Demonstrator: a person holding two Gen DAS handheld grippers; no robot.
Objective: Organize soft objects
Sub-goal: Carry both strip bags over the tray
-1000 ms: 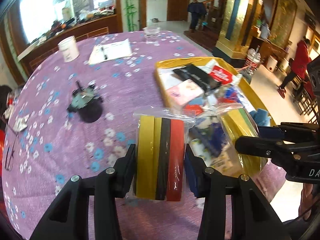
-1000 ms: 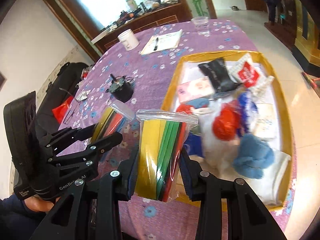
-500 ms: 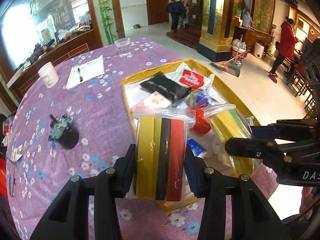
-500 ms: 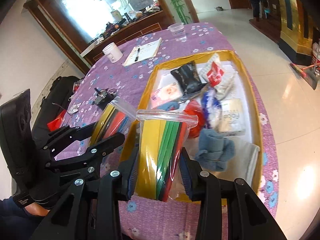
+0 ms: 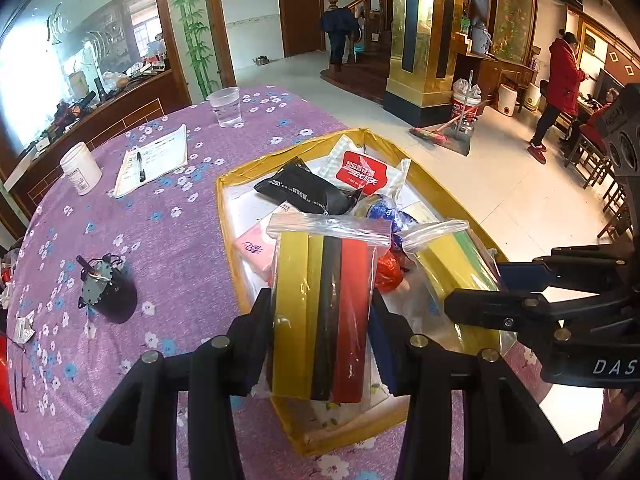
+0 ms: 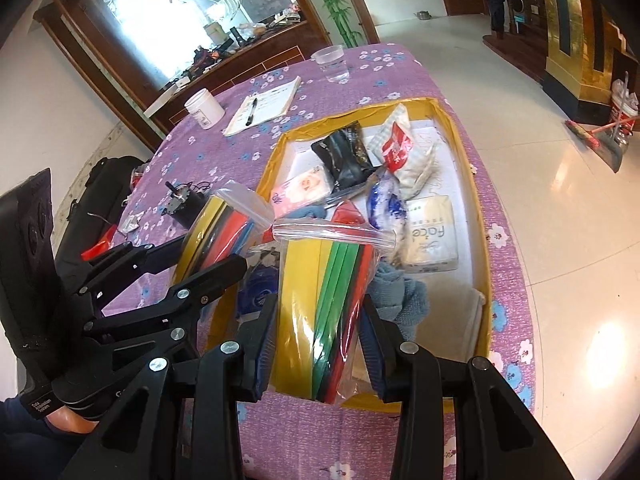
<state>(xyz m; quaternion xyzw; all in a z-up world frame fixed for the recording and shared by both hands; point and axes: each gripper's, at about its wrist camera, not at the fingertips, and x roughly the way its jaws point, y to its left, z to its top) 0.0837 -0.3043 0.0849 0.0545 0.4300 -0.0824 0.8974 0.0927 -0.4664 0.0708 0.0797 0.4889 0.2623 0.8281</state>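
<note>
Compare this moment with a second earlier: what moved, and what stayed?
Both grippers carried their bags rightward over the yellow tray: left gripper with its yellow-black-red bag, right gripper with its yellow-green-red bag. Both grips stayed shut; tray contents look unchanged.

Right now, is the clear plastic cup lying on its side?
No, the clear plastic cup stands upright on the purple floral tablecloth, beyond the notepad.

Left gripper [image 5: 320, 320] and right gripper [image 6: 316, 328] (tilted downward) have jaws clamped.
</note>
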